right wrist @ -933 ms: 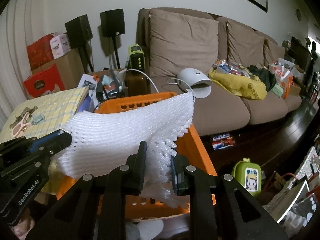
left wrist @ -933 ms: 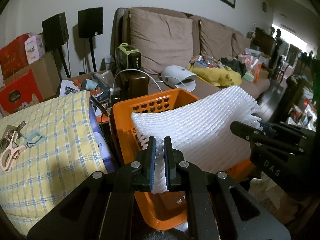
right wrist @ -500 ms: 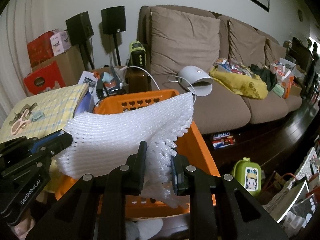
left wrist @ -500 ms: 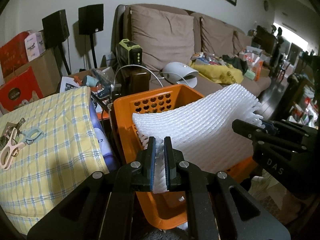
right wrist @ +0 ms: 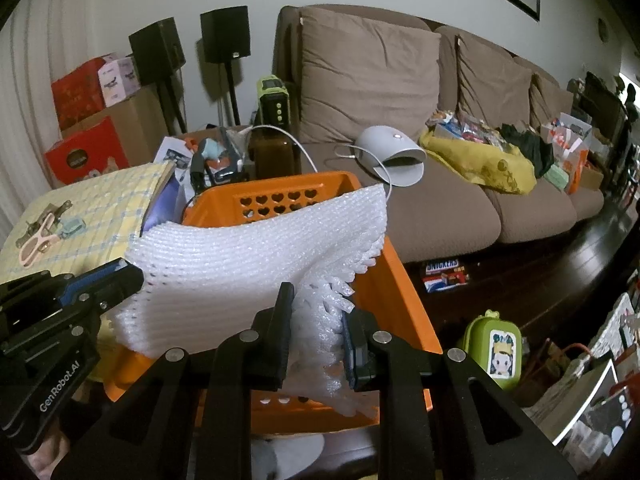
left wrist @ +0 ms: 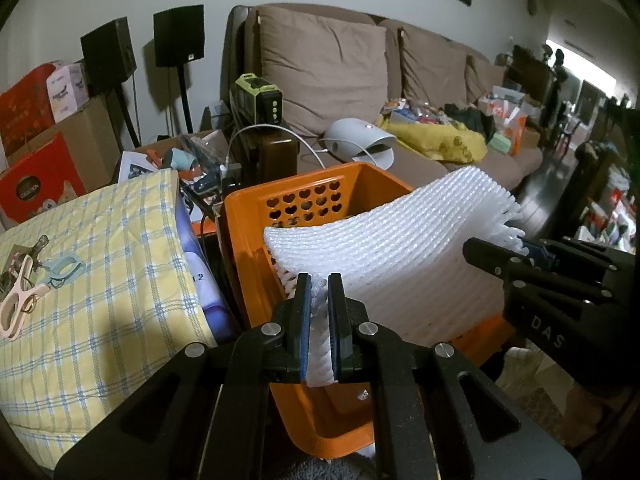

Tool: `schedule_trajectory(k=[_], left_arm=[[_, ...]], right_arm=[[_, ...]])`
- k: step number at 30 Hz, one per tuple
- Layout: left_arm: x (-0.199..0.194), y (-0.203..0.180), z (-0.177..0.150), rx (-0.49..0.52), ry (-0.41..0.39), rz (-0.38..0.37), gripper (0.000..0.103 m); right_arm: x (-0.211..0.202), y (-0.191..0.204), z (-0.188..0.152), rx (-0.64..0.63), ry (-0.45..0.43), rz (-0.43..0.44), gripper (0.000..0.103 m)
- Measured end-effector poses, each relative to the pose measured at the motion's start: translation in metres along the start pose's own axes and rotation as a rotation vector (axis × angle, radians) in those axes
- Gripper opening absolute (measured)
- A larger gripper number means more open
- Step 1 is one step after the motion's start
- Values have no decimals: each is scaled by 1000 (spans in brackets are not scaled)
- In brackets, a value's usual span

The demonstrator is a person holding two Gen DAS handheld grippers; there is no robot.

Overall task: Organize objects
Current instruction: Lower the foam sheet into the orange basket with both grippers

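Observation:
A white foam net sheet (left wrist: 400, 248) hangs stretched over an orange basket (left wrist: 304, 188) with heart-shaped holes. My left gripper (left wrist: 319, 280) is shut on the sheet's near left corner. My right gripper (left wrist: 516, 246) comes in from the right and pinches the sheet's far edge. In the right wrist view my right gripper (right wrist: 316, 300) is shut on a bunched, fringed edge of the foam sheet (right wrist: 248, 256). There my left gripper (right wrist: 124, 276) clamps the opposite corner at the left. The orange basket (right wrist: 400, 288) lies right below the sheet, which hides its inside.
A yellow plaid cloth (left wrist: 100, 272) with plastic clips (left wrist: 24, 296) lies left of the basket. Behind are a brown sofa (right wrist: 360, 80) with a white device (right wrist: 388, 152), two speakers, red boxes and a green power unit (left wrist: 260, 96). A green case (right wrist: 492, 344) stands on the dark floor at right.
Both views have shifted a little, with the basket and sofa slightly higher in frame. The foam sheet stays stretched between both grippers, and both grips are unchanged.

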State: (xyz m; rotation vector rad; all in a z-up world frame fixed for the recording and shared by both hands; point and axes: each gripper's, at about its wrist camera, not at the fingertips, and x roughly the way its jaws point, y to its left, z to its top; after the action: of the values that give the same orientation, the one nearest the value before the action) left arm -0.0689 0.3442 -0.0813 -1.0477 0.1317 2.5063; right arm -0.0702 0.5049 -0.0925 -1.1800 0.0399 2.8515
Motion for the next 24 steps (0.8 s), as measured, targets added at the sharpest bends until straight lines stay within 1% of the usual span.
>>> schedule_trajectory(k=[6, 13, 18, 24], left_arm=[[1, -2, 0, 7, 6, -4, 8], [3, -2, -1, 4, 10, -1, 8], [3, -1, -1, 3, 11, -3, 8], [4, -2, -3, 11, 17, 0, 8]], right_arm=[[1, -5, -2, 14, 7, -3, 20], [1, -4, -3, 8, 12, -3, 21], [1, -3, -3, 12, 0, -2, 21], [5, 0, -2, 5, 10, -5, 21]])
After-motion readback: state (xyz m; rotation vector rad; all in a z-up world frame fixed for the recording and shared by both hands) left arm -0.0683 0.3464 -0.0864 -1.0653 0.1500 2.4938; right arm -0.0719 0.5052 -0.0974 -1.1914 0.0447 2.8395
